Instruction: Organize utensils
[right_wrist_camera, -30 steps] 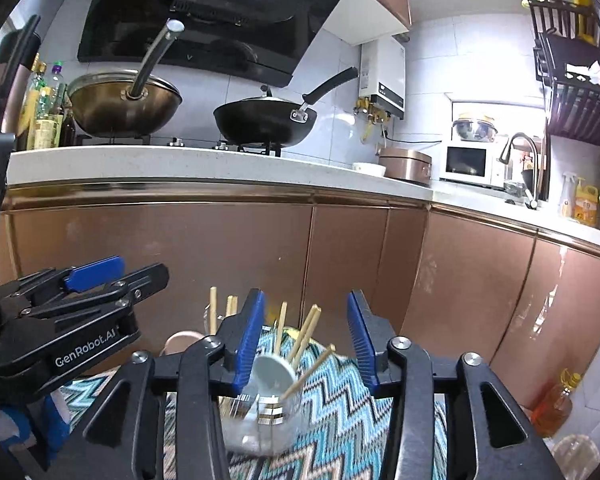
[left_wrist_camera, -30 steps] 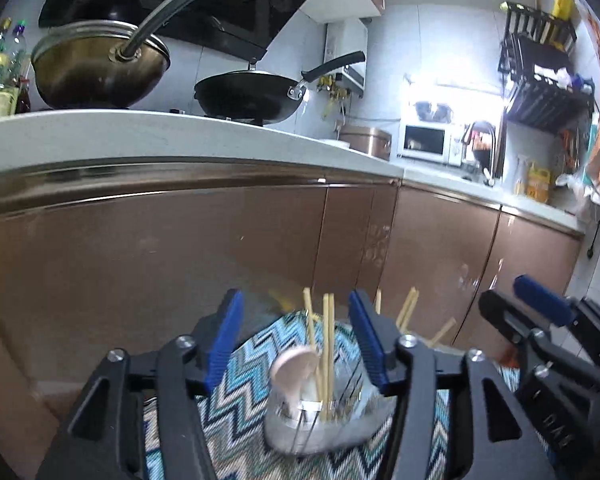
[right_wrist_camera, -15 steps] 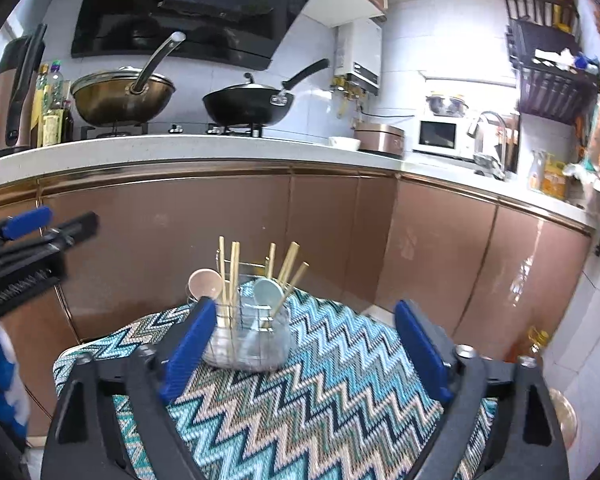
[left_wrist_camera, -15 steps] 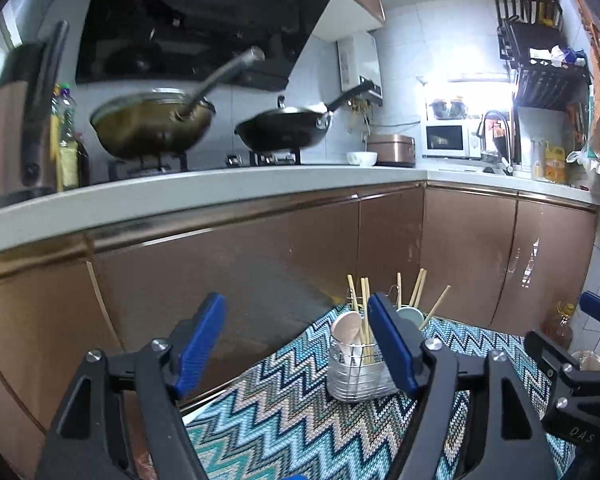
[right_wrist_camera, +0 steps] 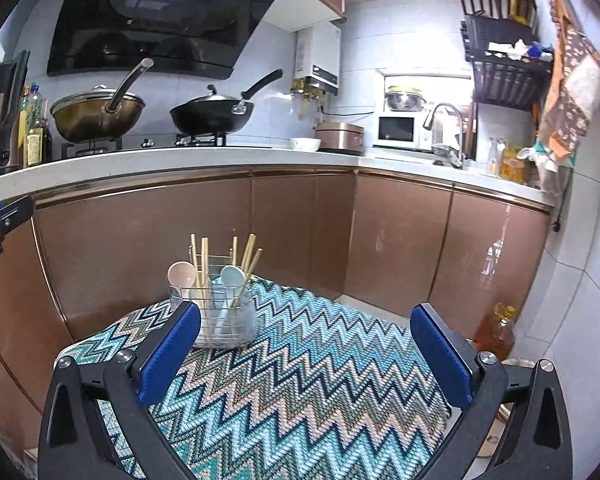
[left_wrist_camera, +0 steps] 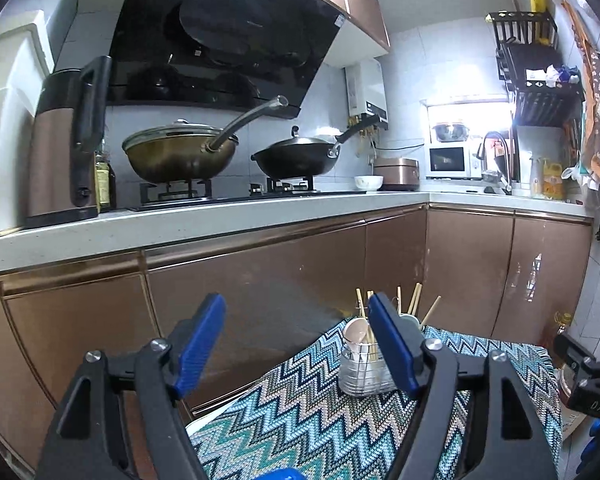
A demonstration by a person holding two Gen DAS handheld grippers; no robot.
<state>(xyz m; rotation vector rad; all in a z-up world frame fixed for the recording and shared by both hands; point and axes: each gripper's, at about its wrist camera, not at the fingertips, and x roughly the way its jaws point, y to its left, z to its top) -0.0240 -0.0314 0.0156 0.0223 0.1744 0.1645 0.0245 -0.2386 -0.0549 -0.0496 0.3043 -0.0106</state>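
A wire utensil holder [right_wrist_camera: 220, 320] stands at the far left of a zigzag cloth [right_wrist_camera: 320, 360]. It holds wooden chopsticks [right_wrist_camera: 204, 264], a pink spoon [right_wrist_camera: 182, 276] and a pale blue spoon [right_wrist_camera: 232, 278]. My right gripper [right_wrist_camera: 306, 356] is open and empty, pulled back above the cloth. My left gripper [left_wrist_camera: 296, 340] is open and empty, back and left of the holder [left_wrist_camera: 362, 372], whose right side hides behind my right fingertip [left_wrist_camera: 392, 348]. The pink spoon [left_wrist_camera: 356, 330] shows there too.
Brown cabinets [right_wrist_camera: 300, 232] stand just behind the cloth-covered table. The counter above carries two woks [right_wrist_camera: 212, 116], a kettle [left_wrist_camera: 66, 148] and a microwave [right_wrist_camera: 398, 132]. An oil bottle [right_wrist_camera: 496, 332] stands on the floor at right.
Both grippers have drawn back and up from the holder and opened wider. The holder now sits farther away in both views, with the utensils standing in it.
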